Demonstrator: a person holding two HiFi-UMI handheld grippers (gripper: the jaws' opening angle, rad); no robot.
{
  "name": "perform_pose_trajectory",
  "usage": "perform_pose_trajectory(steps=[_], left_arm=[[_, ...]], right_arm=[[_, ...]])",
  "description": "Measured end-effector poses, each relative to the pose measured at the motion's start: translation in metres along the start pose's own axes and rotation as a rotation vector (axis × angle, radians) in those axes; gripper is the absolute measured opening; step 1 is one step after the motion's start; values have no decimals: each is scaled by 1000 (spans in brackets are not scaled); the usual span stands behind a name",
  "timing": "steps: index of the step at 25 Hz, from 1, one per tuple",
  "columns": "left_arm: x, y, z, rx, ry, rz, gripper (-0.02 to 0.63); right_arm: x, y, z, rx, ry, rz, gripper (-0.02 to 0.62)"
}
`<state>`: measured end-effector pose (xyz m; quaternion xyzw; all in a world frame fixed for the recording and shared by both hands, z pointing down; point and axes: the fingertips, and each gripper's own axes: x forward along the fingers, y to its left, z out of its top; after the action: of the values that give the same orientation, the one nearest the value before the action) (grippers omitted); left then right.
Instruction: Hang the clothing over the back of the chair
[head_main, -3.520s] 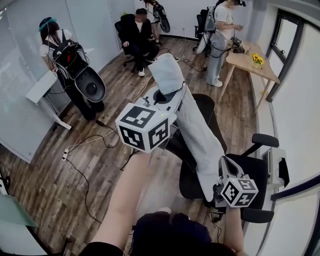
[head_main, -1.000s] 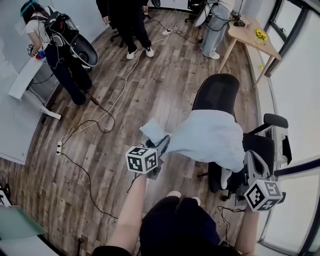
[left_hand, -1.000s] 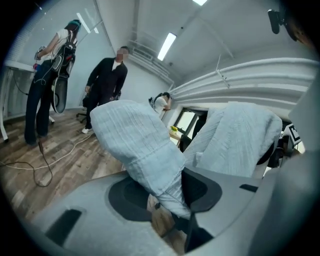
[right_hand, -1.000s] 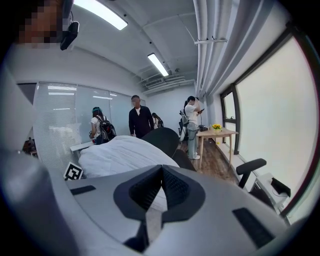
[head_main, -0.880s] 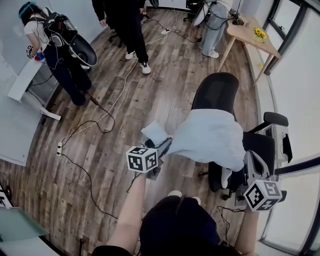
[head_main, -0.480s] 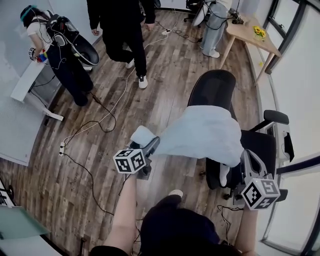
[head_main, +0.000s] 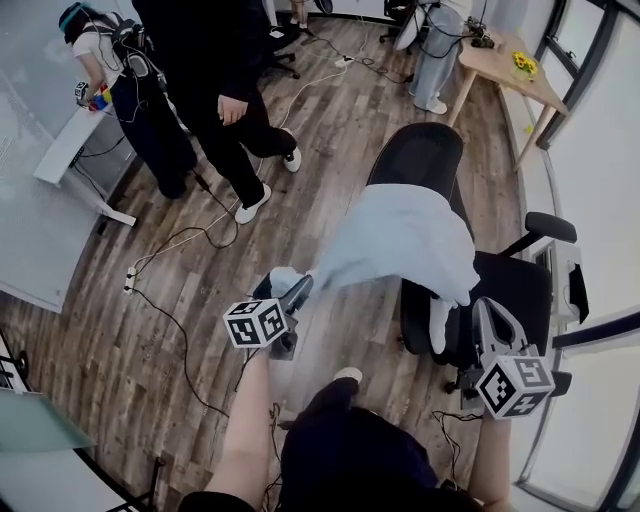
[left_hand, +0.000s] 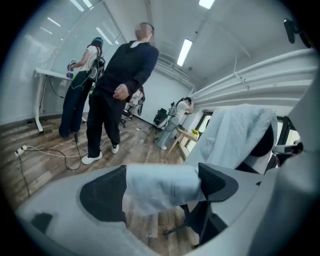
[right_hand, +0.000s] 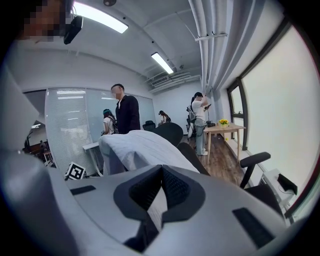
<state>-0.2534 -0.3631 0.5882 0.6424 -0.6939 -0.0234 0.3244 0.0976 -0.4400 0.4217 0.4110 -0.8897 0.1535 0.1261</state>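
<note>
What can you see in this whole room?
chair: one, black, right of middle
garment: one, pale blue, draped over the chair's back
table: one, wooden, far right
flowers: one bunch, yellow, on the table
desk: one, white, far left
cables: several, black and white, across the floor
people: three; one in black mid-floor, one at the desk, one at the table
left gripper: one, grey, jaws opening, an end of the garment between them
right gripper: one, grey, shut on a garment edge beside the chair
</note>
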Motion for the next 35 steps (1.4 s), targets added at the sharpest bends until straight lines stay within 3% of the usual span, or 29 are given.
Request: perform_pose_trajectory(steps=[4,9,27,35], left_arm=[[-24,7,-29,78,67,57,410],[-49,0,-46,75,71,64,410],[-113,-93,-76,109,14,-54,408],[-137,-145,-87,153,13,-151,408]], right_arm=[[-14,4,-7,-5,4,16,2],[-29,7,-13,-5,3,33,2],[-103,17,-47,24,-27,66,2],[-138,19,-69,53,-46,59,2]])
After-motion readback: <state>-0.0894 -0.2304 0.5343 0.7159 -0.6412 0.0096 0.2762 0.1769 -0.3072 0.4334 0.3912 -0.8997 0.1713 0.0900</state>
